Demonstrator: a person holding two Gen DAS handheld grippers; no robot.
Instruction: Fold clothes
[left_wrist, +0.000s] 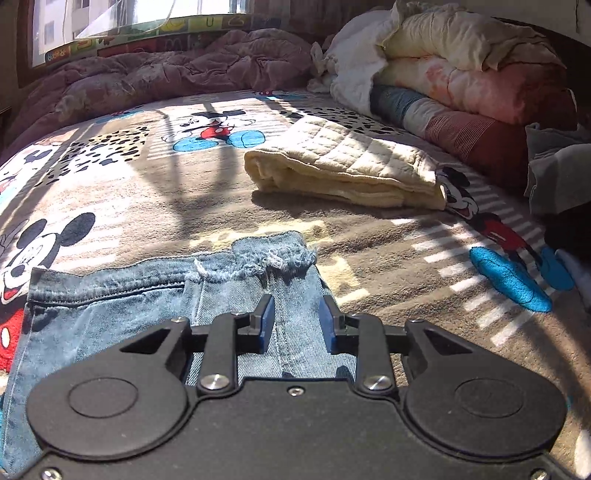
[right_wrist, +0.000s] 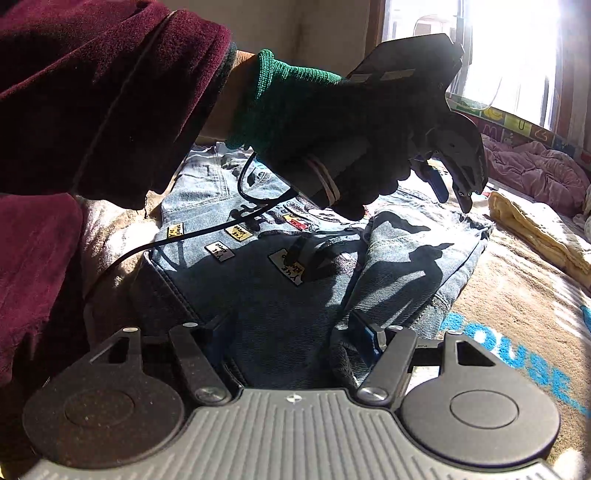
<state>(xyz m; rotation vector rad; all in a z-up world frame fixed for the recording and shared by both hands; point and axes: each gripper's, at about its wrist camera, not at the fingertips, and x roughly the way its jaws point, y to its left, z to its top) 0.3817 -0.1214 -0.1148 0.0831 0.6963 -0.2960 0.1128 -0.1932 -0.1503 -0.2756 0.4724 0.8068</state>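
As far as the two views showed, we were midway through the folding. The jeans (right_wrist: 280, 280) lay on the bed (left_wrist: 155, 199) in front of us, already doubled over themselves, the frayed hem (left_wrist: 273, 258) resting on top near the far edge of the bundle and the patches facing up. Beyond them sat a yellow towel (left_wrist: 343, 173), folded flat and well apart from the denim, which we judged to be finished work. A heap of bedding (left_wrist: 461, 74) was stacked at the far side of the bed; whether any of it belonged to the task we could not tell.

Our left tongs (left_wrist: 297, 314) hung just over the jeans with the jaws narrowly parted and nothing pinched; the blue pads (left_wrist: 267, 321) stood clear of the cloth. In the right view the same tool, gripped by the gloved left hand (right_wrist: 343, 147), pointed down at the denim without touching it. Our right tongs (right_wrist: 291, 332) were held wide at the near edge of the jeans, a fold of denim rising between the jaws, but the pads did not look pressed on it.

We judged that at least one more fold and a final squaring remained
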